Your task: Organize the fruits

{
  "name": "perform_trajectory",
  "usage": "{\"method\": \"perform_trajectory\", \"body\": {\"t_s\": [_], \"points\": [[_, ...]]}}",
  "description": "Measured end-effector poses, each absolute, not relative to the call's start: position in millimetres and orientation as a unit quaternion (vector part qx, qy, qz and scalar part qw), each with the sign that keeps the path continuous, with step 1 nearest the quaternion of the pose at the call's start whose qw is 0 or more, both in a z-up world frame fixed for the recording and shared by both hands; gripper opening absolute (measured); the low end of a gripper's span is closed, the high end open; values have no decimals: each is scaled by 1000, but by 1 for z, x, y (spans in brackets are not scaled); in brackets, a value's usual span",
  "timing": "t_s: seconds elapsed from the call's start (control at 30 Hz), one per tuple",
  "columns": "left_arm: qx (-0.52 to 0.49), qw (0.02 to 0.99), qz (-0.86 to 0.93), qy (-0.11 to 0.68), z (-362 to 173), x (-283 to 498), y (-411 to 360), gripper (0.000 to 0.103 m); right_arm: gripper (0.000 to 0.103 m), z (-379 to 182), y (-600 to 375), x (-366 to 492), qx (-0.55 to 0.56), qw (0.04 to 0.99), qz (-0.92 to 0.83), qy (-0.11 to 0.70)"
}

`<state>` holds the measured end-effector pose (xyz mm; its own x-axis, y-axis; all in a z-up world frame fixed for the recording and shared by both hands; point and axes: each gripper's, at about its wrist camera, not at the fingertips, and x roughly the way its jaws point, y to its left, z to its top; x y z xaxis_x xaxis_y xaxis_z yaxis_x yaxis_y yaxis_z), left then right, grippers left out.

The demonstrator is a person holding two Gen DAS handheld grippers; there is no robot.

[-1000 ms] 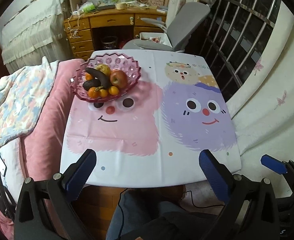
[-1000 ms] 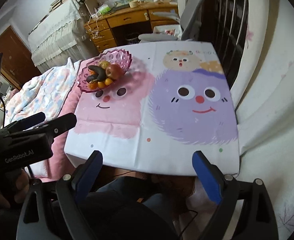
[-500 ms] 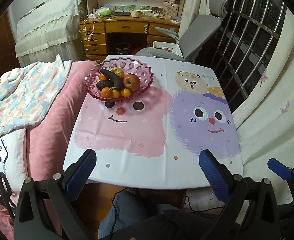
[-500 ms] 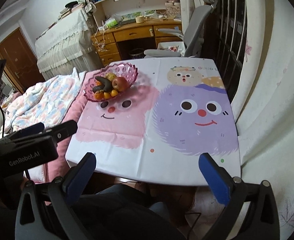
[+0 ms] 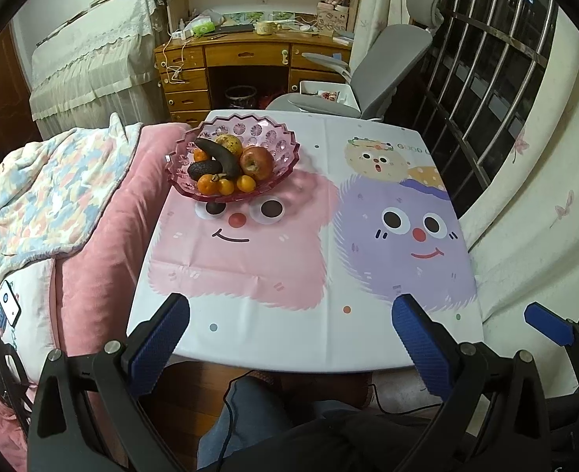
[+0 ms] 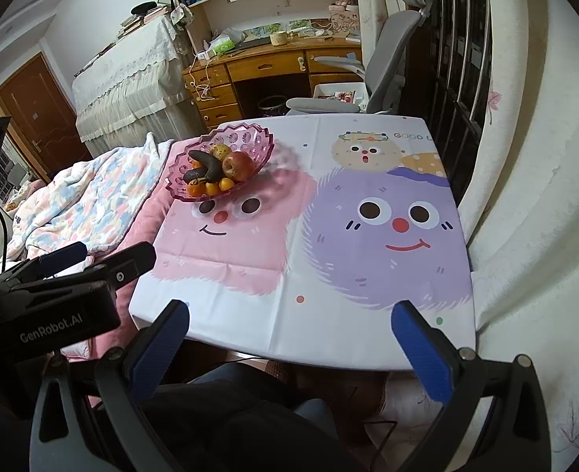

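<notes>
Left wrist view showed the left hand-held gripper [image 5: 291,328] spread wide with nothing between its blue pads, held back over the person's lap at the near edge of the tabletop [image 5: 301,330]. The right hand-held gripper [image 6: 289,330] was likewise spread wide and empty, just to the right of the left one and also short of the near edge.

Every fruit in sight lay in the pink bowl [image 5: 232,163], which stood well ahead of both tools and to the left, at the far left corner by the bed [image 5: 89,236]. In it sat a red apple [image 5: 256,162], a dark banana [image 5: 219,156], an avocado [image 5: 204,169], a yellowish fruit [image 5: 228,142] at the back and several small oranges [image 5: 226,185] at the front. No loose fruit showed on the cloth.

That layout would fit fruit already gathered into the bowl, or a full bowl waiting to be sorted out onto the cloth; the pictures did not settle which. For any reach to the bowl, my judgement was that the left tool had the shorter path, and that it should come down from above, as the scalloped rim stood high. The apple and small oranges would likely roll, and the dark banana looked soft, so a gentle squeeze seemed wise.
</notes>
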<state>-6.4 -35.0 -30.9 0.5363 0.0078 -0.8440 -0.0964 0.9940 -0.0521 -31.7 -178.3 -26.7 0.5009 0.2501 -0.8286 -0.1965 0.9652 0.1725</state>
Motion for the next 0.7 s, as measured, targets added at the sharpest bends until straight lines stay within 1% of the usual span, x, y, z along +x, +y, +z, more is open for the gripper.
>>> {"method": "perform_trajectory", "body": {"t_s": [0.7], "points": [[-34,875,28,482,-30,7,-39,102,103,-33,-181,-23,30,861,129,491]]}}
